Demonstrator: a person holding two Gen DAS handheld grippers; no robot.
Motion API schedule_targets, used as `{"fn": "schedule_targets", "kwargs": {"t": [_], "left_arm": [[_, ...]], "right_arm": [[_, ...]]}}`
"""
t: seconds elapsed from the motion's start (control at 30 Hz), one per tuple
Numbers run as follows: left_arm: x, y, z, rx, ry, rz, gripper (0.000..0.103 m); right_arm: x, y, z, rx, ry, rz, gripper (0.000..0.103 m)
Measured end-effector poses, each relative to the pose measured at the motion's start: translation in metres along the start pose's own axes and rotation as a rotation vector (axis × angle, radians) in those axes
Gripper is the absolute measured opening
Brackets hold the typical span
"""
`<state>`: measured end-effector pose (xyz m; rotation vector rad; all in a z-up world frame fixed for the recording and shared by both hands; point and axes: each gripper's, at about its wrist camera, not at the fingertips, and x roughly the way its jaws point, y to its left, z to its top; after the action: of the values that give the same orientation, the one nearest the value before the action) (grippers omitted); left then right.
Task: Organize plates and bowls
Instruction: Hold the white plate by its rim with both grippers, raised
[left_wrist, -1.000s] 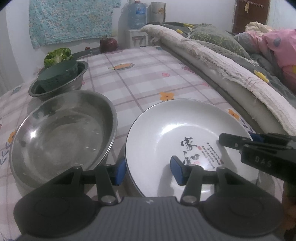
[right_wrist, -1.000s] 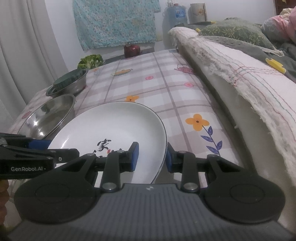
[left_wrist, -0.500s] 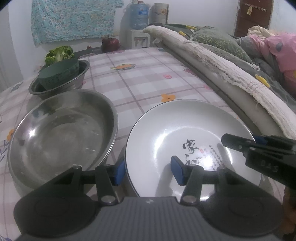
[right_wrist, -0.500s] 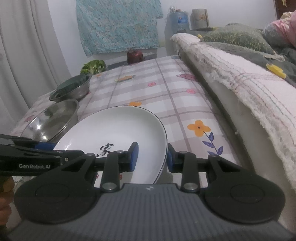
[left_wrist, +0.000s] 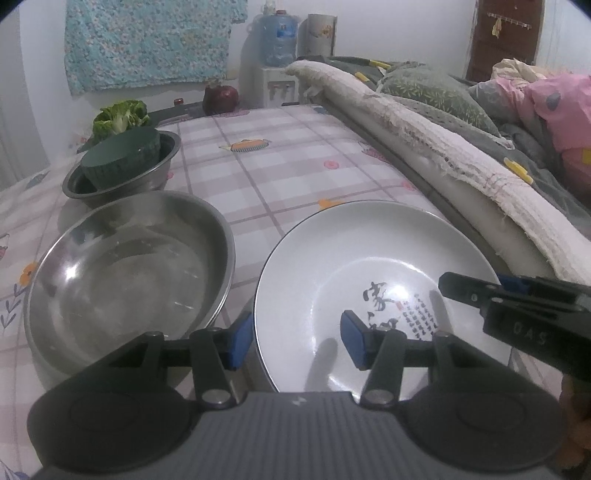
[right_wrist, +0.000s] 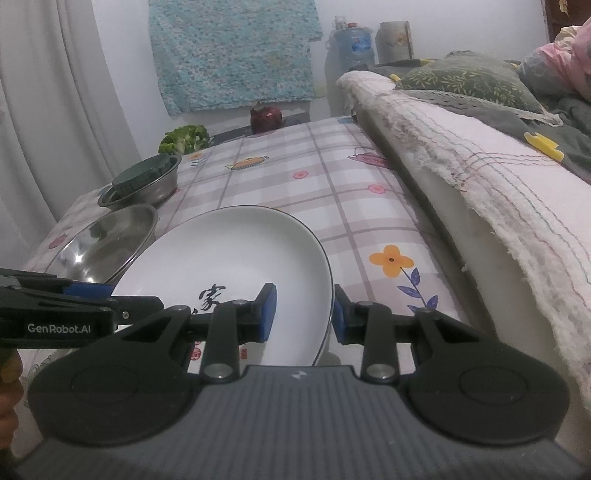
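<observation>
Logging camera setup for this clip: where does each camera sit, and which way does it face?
Left wrist: on the left gripper, facing the table's far end; its fingers straddle the white plate rim, right gripper at right.
Right wrist: on the right gripper, same heading, straddling the plate's opposite rim; left gripper at left.
Shared: plate, large steel bowl, small steel bowl.

A white plate with black calligraphy sits beside a large steel bowl on the checked cloth

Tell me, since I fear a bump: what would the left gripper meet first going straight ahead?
Probably the plate: the left gripper already straddles its near rim, so the rim slides deeper between the jaws.
</observation>
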<state>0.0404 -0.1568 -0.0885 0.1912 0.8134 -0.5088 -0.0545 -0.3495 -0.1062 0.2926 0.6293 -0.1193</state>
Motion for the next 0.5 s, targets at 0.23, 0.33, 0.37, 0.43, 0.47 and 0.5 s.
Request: {"fn": "schedule_targets", "kwargs": {"t": [0.23, 0.33, 0.37, 0.43, 0.47, 0.5], "left_arm": [[-0.0063, 0.0008, 0.0027, -0.01, -0.014, -0.003, 0.052], [-0.0088, 0.0016, 0.004, -0.013, -0.024, -0.005, 0.052], [-0.0088, 0.0016, 0.0038, -0.013, -0.025, -0.006, 0.052], [-0.0086, 0.0017, 0.0036, -0.017, -0.021, -0.008, 0.052], [-0.0079, 0.0018, 0.0029, -0.018, -0.018, -0.01, 0.052], [-0.0067, 0.0022, 0.0018, -0.019, -0.012, -0.013, 0.052]], "right_arm": [[-0.0035, 0.0018, 0.0056, 0.005, 0.0, -0.006, 0.031], [-0.005, 0.0024, 0.0078, 0.007, -0.002, -0.005, 0.031], [-0.005, 0.0023, 0.0084, 0.006, -0.002, -0.005, 0.031], [-0.0044, 0.0025, 0.0085, 0.005, 0.0, -0.007, 0.031], [-0.0033, 0.0019, 0.0084, 0.007, 0.003, -0.008, 0.031], [-0.0021, 0.0008, 0.0079, 0.013, 0.006, -0.007, 0.03]]}}
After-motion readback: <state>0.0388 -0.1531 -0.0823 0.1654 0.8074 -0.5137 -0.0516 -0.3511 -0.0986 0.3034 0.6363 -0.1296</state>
